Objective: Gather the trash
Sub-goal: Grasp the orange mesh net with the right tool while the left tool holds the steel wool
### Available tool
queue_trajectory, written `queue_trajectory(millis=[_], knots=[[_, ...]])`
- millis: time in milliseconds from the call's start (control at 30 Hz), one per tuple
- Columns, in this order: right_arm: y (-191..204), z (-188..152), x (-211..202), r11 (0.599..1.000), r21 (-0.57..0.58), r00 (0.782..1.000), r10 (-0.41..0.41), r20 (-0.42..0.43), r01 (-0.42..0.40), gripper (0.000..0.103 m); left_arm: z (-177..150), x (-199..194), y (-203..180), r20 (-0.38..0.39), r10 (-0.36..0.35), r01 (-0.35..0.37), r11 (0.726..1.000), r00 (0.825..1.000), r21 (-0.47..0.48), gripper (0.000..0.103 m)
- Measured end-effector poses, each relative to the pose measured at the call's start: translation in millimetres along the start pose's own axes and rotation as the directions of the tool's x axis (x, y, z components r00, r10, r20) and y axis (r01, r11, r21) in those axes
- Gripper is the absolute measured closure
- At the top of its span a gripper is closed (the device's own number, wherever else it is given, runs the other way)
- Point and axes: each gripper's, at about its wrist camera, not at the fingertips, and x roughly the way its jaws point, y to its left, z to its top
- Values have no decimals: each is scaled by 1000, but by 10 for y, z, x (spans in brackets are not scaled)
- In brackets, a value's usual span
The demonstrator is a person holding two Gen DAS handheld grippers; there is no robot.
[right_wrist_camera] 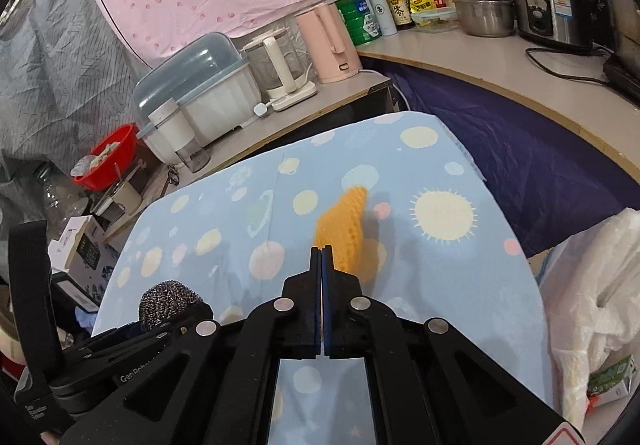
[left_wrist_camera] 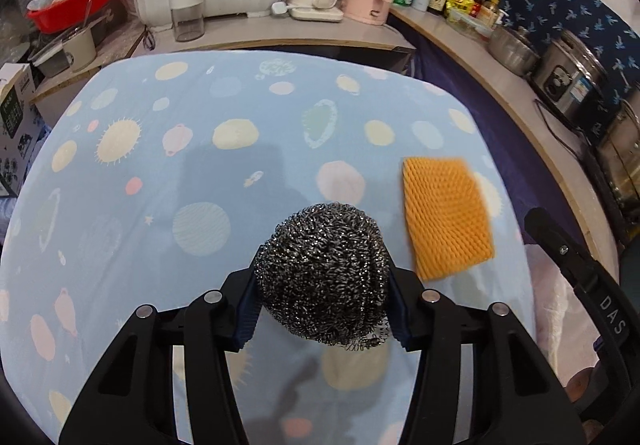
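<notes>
Both pieces of trash are already being picked up, so the collecting looks about halfway along; what is left, I would judge, is carrying them to the white plastic bag [right_wrist_camera: 592, 285] sagging at the right edge of the surface [left_wrist_camera: 168, 173]. The left tongs [left_wrist_camera: 322, 309] are squeezing the steel wool ball [left_wrist_camera: 324, 273], a springy tangle of shiny coiled wire, round and slightly flattened between the pads. The right tongs [right_wrist_camera: 322, 257] are pinching shut on a corner of the orange foam net [right_wrist_camera: 346, 229], a soft, flat, honeycomb-textured sleeve that is dangling just above the blue planet-printed cloth [right_wrist_camera: 440, 265]. No other loose scraps are showing on that cloth.
</notes>
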Motion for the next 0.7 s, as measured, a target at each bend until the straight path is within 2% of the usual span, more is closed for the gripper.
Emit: queue_trajectory(millis=[133, 200, 267, 300, 333, 400, 567, 700], knots=[[-113, -36, -355, 1000, 17, 999, -11, 30, 10, 102, -100, -215, -229, 24, -23, 22, 999, 999, 41, 54], [-159, -70, -428, 1000, 21, 1000, -21, 18, 20, 102, -160, -308, -318, 31, -34, 33, 998, 999, 55, 54], [-209, -127, -448, 999, 26, 1000, -23, -11, 23, 97, -219, -375, -379, 35, -40, 38, 997, 999, 61, 54], [-231, -162, -431, 999, 29, 999, -32, -28, 33, 89, -249, -397, -396, 35, -40, 38, 997, 999, 63, 54], [-250, -200, -402, 999, 35, 999, -36, -40, 37, 72, -277, -414, -406, 34, -39, 37, 997, 999, 65, 54], [-268, -277, -317, 998, 46, 998, -29, -56, 32, 55, -328, -422, -412, 31, -31, 29, 997, 999, 67, 54], [-314, -354, 112, 998, 51, 990, -34, -136, 42, 54, -380, -370, -333, 18, -2, 1, 998, 1000, 67, 53], [-374, -326, 410, 995, 95, 986, -12, -164, 28, 54, -345, -294, -217, 17, 26, -28, 997, 1000, 68, 53]])
